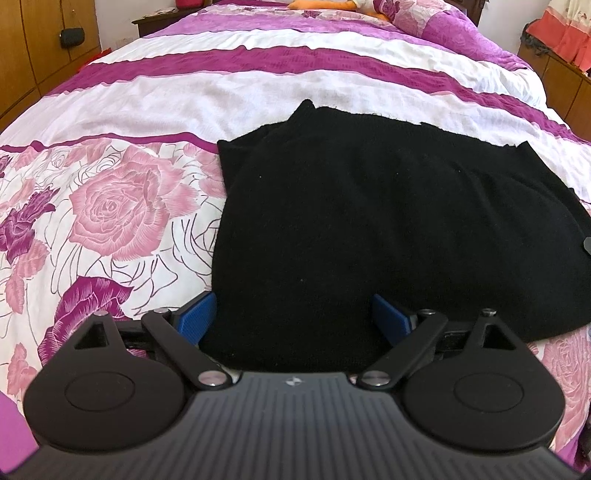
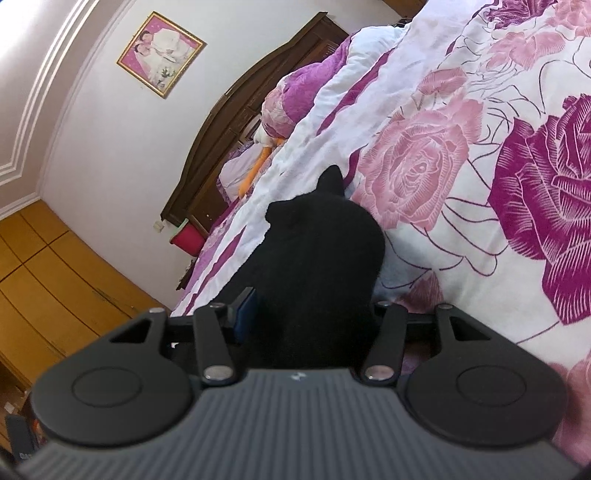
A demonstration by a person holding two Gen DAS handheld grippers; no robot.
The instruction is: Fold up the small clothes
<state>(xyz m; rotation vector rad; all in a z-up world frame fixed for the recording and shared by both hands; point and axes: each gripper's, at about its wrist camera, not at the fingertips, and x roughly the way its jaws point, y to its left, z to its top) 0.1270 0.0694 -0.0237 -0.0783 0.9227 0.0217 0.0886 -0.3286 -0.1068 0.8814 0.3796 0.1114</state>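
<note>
A black knit garment lies spread on the floral bedspread. My left gripper sits at the garment's near edge. Its blue pads stand wide apart with the cloth between them, not pinched. In the right wrist view the camera is rolled on its side. My right gripper has black cloth filling the gap between its fingers. Only the left blue pad shows; the right one is hidden by the cloth. The jaws stand fairly wide there too.
The bed has pink and purple stripes farther back, with pillows and an orange toy at the head. Wooden wardrobes stand at the left, a nightstand beside the bed. A dark headboard and framed picture show in the right wrist view.
</note>
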